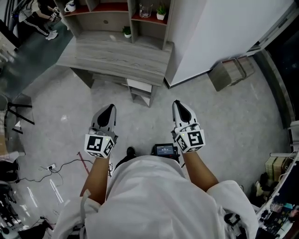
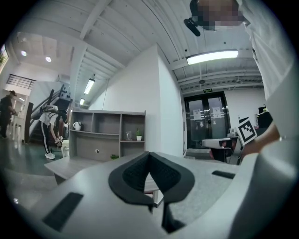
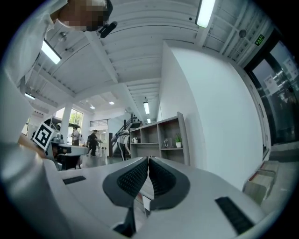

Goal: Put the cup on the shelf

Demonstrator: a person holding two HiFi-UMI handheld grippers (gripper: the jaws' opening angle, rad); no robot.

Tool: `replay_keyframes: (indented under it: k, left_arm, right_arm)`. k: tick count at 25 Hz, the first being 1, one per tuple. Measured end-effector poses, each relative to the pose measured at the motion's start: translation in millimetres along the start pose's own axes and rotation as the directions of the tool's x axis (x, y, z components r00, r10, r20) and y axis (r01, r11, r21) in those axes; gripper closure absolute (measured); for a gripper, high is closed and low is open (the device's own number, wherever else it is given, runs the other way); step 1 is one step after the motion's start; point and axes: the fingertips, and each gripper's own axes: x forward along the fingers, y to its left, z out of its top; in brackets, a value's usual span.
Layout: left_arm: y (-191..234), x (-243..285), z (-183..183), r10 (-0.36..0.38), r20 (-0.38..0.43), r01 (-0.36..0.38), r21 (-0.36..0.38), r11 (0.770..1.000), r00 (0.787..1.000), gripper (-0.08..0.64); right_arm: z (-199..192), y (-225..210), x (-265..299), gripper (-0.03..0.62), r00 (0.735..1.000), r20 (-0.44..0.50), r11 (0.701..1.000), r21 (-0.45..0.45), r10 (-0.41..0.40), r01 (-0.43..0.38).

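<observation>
A grey wooden desk (image 1: 117, 56) carries a shelf unit (image 1: 132, 21) against a white wall, some way ahead of me. In its compartments stand a white jug (image 1: 70, 6), a clear glass cup (image 1: 145, 10) and a small potted plant (image 1: 161, 13). Another small plant (image 1: 127, 31) sits on the desktop. My left gripper (image 1: 111, 108) and right gripper (image 1: 178, 104) are held level over the floor, short of the desk, both shut and empty. The left gripper view shows the shelf (image 2: 107, 135) past the shut left gripper (image 2: 149, 154). In the right gripper view the shelf (image 3: 159, 137) lies beyond the shut right gripper (image 3: 148, 159).
A small drawer unit (image 1: 140, 91) stands under the desk's right end. A cardboard box (image 1: 231, 72) lies on the floor by the white wall (image 1: 210, 32). Cables (image 1: 51, 168) trail at the left. People (image 2: 49, 128) stand far left of the shelf. Glass doors (image 2: 208, 116) are to the right.
</observation>
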Motion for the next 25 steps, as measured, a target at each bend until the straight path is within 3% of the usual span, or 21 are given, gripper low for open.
replay_keyframes:
  k: [3,9,25]
  left_arm:
    - [8.7,-6.3,-2.0,-0.01,0.007,0.01,-0.01,1.0,1.0,0.552]
    - [14.1,-11.0,-8.8,-0.032,0.008,0.032,-0.038,0.999,0.999,0.552]
    - [-2.5,0.1,-8.4,-0.057,0.01,0.058,-0.064,0.996,0.998,0.552]
  right_arm:
    - [-4.6,12.9,5.9,0.558,1.0,-0.005,1.0,0.03,-0.008,0.008]
    - [-8.4,25.3,2.7,0.558,0.999,-0.033,1.0,0.002,-0.015,0.015]
    - [-4.8,11.8,-7.9,0.558,0.999,-0.016,0.999,0.012,-0.03,0.03]
